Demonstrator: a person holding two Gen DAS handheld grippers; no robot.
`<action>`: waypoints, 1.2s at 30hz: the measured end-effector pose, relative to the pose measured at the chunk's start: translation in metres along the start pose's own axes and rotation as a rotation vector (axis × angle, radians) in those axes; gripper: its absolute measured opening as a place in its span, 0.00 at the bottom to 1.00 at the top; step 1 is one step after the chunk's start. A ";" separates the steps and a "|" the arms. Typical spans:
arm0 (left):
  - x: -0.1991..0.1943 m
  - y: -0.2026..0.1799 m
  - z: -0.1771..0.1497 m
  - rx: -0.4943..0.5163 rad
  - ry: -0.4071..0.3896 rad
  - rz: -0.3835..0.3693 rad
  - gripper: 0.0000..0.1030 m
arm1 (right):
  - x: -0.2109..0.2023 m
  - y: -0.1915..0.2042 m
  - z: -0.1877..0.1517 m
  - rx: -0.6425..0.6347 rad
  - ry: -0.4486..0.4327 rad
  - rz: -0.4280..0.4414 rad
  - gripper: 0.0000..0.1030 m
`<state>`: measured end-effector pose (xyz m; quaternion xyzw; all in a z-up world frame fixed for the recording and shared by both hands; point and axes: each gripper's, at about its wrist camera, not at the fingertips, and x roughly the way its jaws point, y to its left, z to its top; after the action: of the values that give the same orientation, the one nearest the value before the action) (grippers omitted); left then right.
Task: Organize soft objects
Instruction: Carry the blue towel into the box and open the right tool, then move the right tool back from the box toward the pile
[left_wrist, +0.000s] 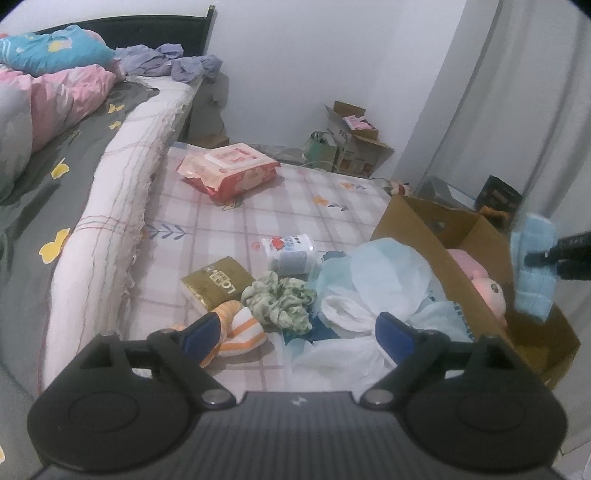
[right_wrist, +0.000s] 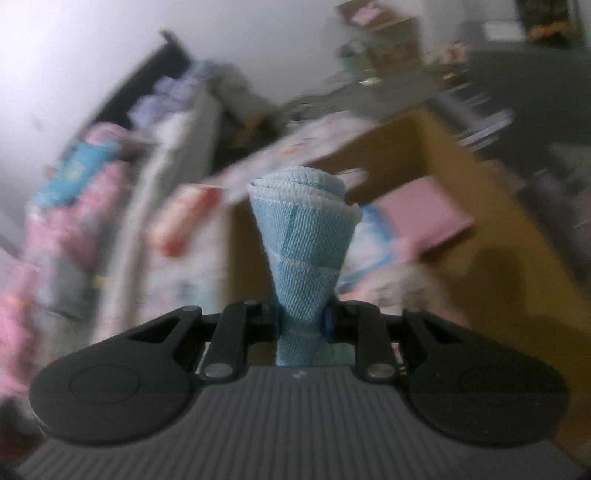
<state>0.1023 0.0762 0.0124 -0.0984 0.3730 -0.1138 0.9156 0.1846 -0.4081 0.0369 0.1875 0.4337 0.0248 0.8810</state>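
Observation:
My right gripper (right_wrist: 302, 325) is shut on a folded light-blue cloth (right_wrist: 303, 236). In the left wrist view that cloth (left_wrist: 532, 266) hangs above the open cardboard box (left_wrist: 413, 225), with the right gripper (left_wrist: 535, 258) at the far right. A pink plush toy (left_wrist: 480, 280) lies inside the box. My left gripper (left_wrist: 295, 332) is open and empty, low over the checked mattress (left_wrist: 258, 218). Just ahead of it lie an orange-striped sock (left_wrist: 236, 332), a green scrunchie (left_wrist: 284, 302) and white and pale-blue plastic bags (left_wrist: 369, 288).
A gold packet (left_wrist: 218, 284), a small tissue pack (left_wrist: 291, 251) and a pink wet-wipes pack (left_wrist: 229, 170) lie on the mattress. A higher bed with quilts (left_wrist: 55, 110) runs along the left. Boxes (left_wrist: 351, 140) stand in the far corner, a curtain (left_wrist: 517, 92) at right.

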 end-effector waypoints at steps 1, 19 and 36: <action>0.000 -0.001 0.000 0.001 0.000 0.005 0.89 | 0.004 -0.006 0.002 -0.028 0.009 -0.052 0.18; 0.006 -0.001 -0.003 0.006 0.020 0.040 0.89 | 0.108 -0.021 -0.006 -0.321 0.150 -0.467 0.51; -0.007 0.004 -0.014 -0.023 0.017 0.059 0.92 | -0.006 0.074 -0.032 -0.195 -0.112 -0.005 0.81</action>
<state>0.0878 0.0802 0.0062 -0.0968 0.3848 -0.0836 0.9141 0.1649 -0.3311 0.0504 0.1008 0.3800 0.0541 0.9179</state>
